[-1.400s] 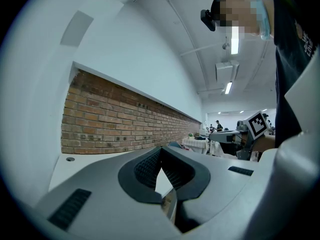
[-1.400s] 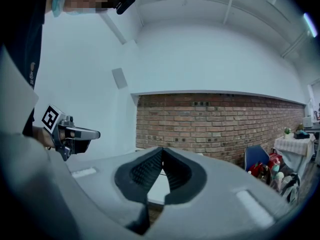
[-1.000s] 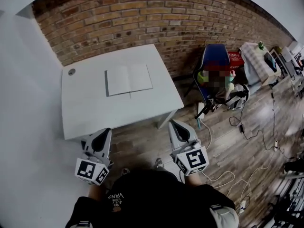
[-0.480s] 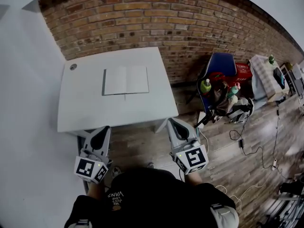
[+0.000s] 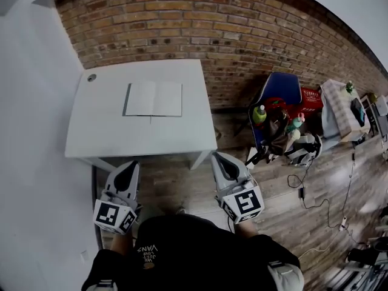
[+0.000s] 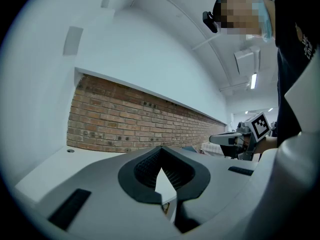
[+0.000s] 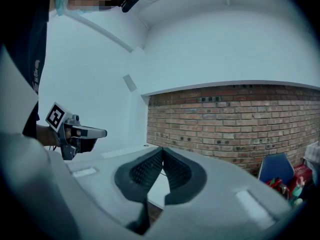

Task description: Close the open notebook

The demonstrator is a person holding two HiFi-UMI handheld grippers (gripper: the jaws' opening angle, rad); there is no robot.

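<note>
Notebook (image 5: 153, 99): lies open and flat, 2 blank pages up, on the half of the surface towards the brick wall (image 5: 212, 23); a thin dark line, perhaps a ribbon marker, runs off its near edge at the spine.
Surface (image 5: 103, 129): white and smooth, bare apart from the notebook and a small round hole (image 5: 91, 77) at the far left corner.
Left claw (image 5: 128, 167): jaws closed tip to tip, nothing between them; off the near edge of the surface, well apart from the notebook.
Right claw (image 5: 220, 160): jaws likewise pressed together and empty; beside the near right corner, above the wooden floor (image 5: 182, 183).
Handling: probably light; the pages look thin and limp and the cover is likely stiffer; the book may slide on so smooth a top.
Where to take hold: the outer edge of 1 cover, with the whole stack of pages on it, folding over the spine while the other claw steadies the opposite half.
Containers: none on the surface; to its right a blue chair (image 5: 284, 85) holds something red and 2 greenish bottles (image 5: 260, 113).
</note>
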